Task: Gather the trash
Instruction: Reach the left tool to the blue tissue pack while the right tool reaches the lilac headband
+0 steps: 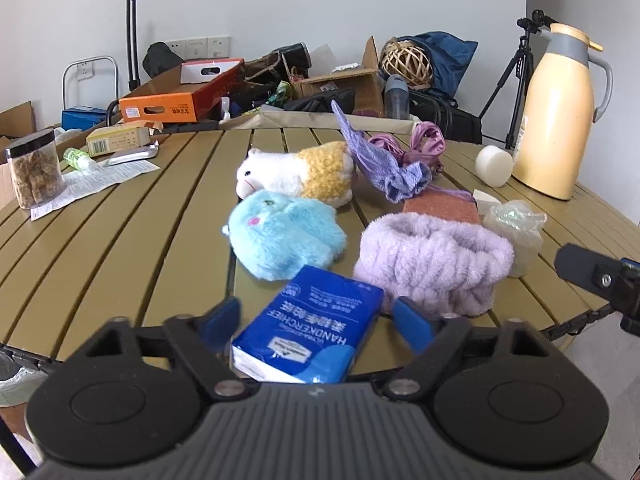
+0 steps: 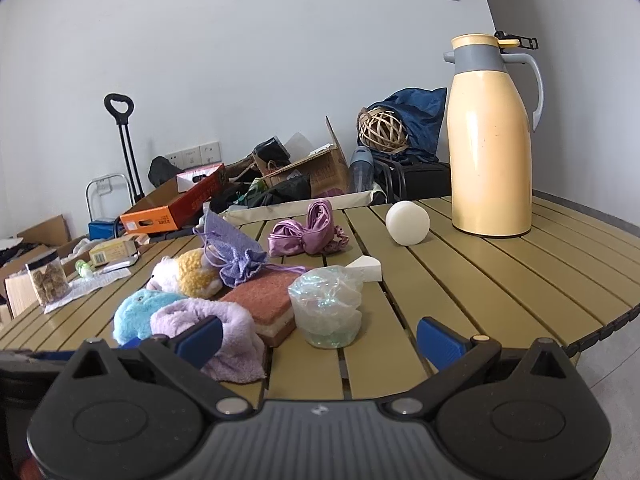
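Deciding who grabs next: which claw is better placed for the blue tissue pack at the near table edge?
Left. The blue tissue pack already lies between the left claw's open pads. The right claw faces the crumpled plastic bag instead; the pack isn't in its view.

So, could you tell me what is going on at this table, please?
A person is clearing a cluttered table with two handheld grippers. The left gripper straddles a blue tissue pack at the near edge; its pads are not clearly pressing it. The right gripper hangs open before a crumpled plastic bag.
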{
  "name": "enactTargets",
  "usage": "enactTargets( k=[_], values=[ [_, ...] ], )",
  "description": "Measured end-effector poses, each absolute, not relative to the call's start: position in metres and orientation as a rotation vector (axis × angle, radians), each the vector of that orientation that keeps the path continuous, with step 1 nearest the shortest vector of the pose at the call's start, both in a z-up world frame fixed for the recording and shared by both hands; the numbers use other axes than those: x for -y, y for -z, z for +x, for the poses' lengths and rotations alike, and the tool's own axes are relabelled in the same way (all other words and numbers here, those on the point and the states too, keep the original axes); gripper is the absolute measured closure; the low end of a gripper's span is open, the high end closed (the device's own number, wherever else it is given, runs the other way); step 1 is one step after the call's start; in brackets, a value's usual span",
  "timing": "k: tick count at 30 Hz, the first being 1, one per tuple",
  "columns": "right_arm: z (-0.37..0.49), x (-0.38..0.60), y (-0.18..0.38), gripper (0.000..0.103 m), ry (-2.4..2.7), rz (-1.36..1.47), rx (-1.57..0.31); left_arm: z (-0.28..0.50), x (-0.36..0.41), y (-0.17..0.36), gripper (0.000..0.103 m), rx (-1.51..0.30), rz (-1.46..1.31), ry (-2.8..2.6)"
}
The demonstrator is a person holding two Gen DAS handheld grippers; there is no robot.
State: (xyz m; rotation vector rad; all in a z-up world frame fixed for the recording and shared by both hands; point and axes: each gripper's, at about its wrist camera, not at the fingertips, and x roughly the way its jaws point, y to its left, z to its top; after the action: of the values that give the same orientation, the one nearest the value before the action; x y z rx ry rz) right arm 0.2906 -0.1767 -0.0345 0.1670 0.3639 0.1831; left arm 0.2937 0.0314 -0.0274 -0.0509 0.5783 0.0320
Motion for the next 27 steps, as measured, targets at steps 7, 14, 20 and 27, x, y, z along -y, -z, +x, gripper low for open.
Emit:
enactTargets(
  k=[7,14,20,27],
  values=[
    [0.293,0.162,0.038,0.0,-0.204,0.163,-0.373,0.292,-0.035,0.029,0.048,-0.579,-0.064,-0.007],
    [0.295,0.148,0.04,0.0,-0.218,0.16,-0.375,0.287,-0.039,0.026,0.051,-0.571,-0.073,0.009],
    [0.299,0.138,0.043,0.0,-0.225,0.163,-0.378,0.279,-0.045,0.018,0.051,-0.538,-0.08,0.002],
    [0.307,0.123,0.049,0.0,-0.247,0.154,-0.386,0.272,-0.063,0.006,0.051,-0.497,-0.092,-0.079]
  ],
)
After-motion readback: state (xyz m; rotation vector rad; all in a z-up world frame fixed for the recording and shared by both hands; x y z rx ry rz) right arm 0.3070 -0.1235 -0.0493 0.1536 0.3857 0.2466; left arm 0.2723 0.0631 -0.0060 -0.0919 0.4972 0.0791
